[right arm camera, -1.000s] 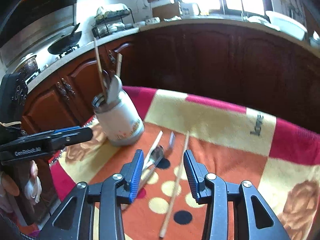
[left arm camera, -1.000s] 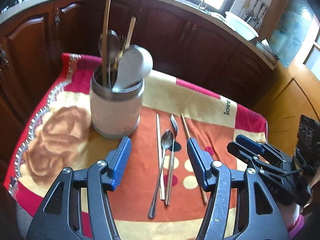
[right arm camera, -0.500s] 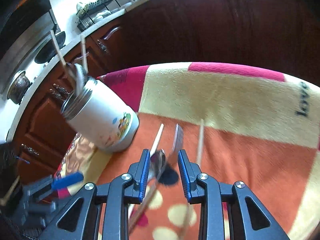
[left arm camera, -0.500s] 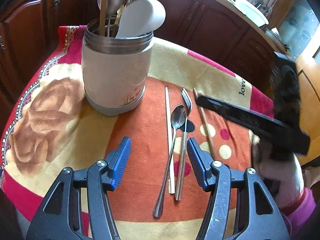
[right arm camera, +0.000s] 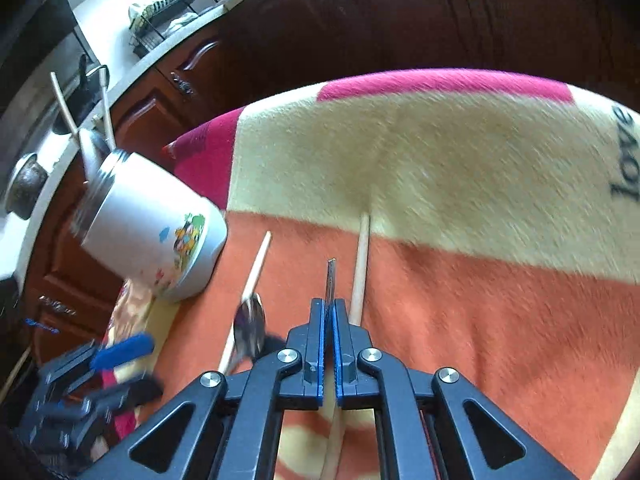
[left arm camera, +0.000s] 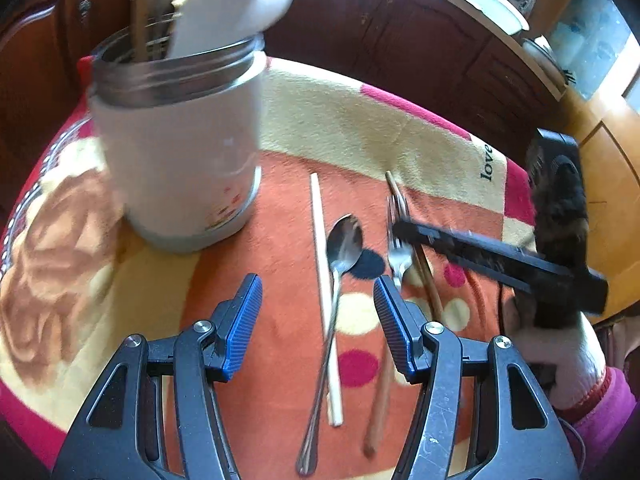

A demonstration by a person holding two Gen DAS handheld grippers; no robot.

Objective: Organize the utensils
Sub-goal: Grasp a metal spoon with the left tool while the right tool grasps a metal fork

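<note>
Since the earlier frame, the right gripper [right arm camera: 329,344] has gone from fingers spread over the utensil row to fingers pressed together on the fork [right arm camera: 330,280], and the left gripper [left arm camera: 318,320] has drawn closer to the holder.

Blanket [left arm camera: 360,128]: red, cream and orange, with the word "love" on it, covers the surface and carries all items. Dark wooden cabinets stand behind it.

Holder [left arm camera: 180,152]: white cylinder with a metal rim, upright on the blanket. It contains a white paddle-shaped utensil [left arm camera: 236,4] and several sticks, blurred in the left wrist view.

Utensil row, all lying just right of the holder, in order outward from it:
- pale chopstick [left arm camera: 324,296], flat on the blanket;
- spoon [left arm camera: 344,240], bowl toward the holder end of the row, handle crossing the pale chopstick;
- fork, tines pointing away from the right wrist camera, turned on edge, pinched between the right fingers [right arm camera: 316,344] near its neck;
- darker chopstick [left arm camera: 428,276], just beyond the fork, passing under the right gripper.

Left gripper: fingers [left arm camera: 244,320] spread wide, holding nothing, hovering above the blanket on the near side of the holder, with the spoon handle and pale chopstick between them.
</note>
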